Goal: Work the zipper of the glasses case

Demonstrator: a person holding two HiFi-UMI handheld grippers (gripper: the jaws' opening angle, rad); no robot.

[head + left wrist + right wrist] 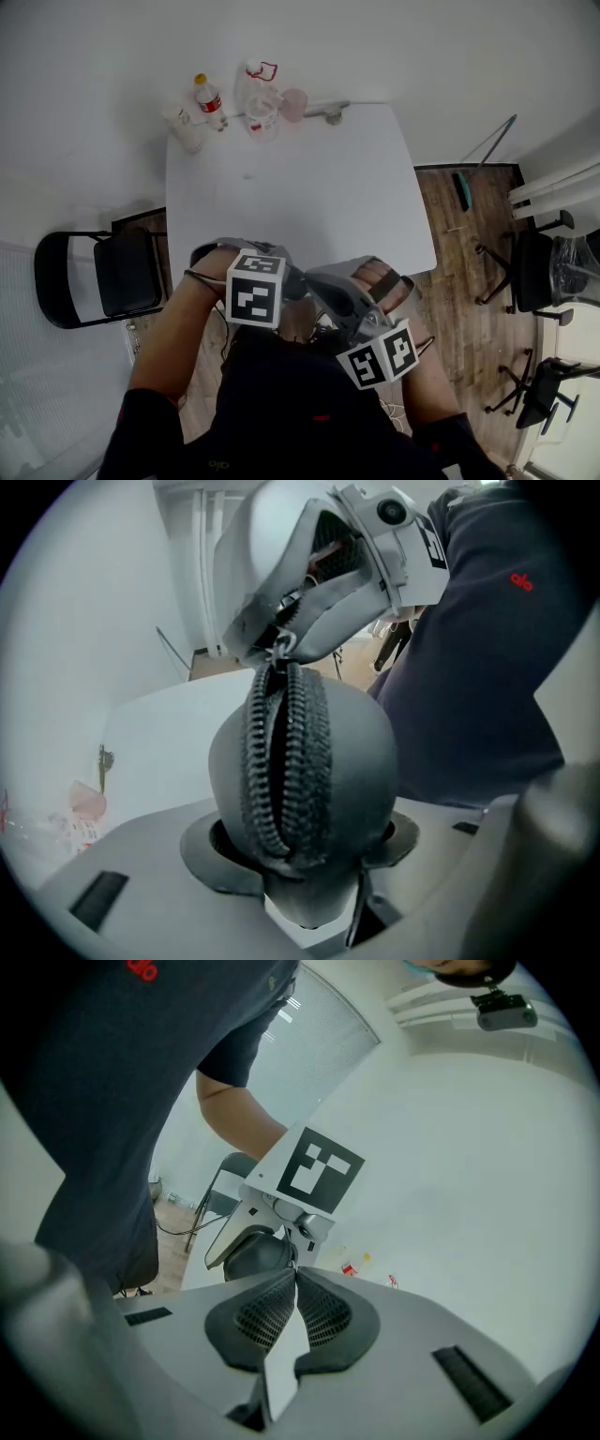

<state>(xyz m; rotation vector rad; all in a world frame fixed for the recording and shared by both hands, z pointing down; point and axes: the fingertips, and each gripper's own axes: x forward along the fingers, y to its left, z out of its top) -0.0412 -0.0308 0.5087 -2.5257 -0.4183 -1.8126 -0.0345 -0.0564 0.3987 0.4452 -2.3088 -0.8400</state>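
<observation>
The left gripper (302, 847) clasped the glasses case (361, 752) between its jaws while the right gripper (294, 1274) pinched the zipper pull (281, 651) at its tips.

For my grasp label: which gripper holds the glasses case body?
The left gripper: the glasses case sits between its fingers, while the right gripper pinches only the zipper pull.

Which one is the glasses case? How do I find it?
Look by the near edge of the white table, right in front of the person. The left gripper clamps the glasses case: a dark grey rounded shell, the only thing there with a zipper running along it.
</observation>
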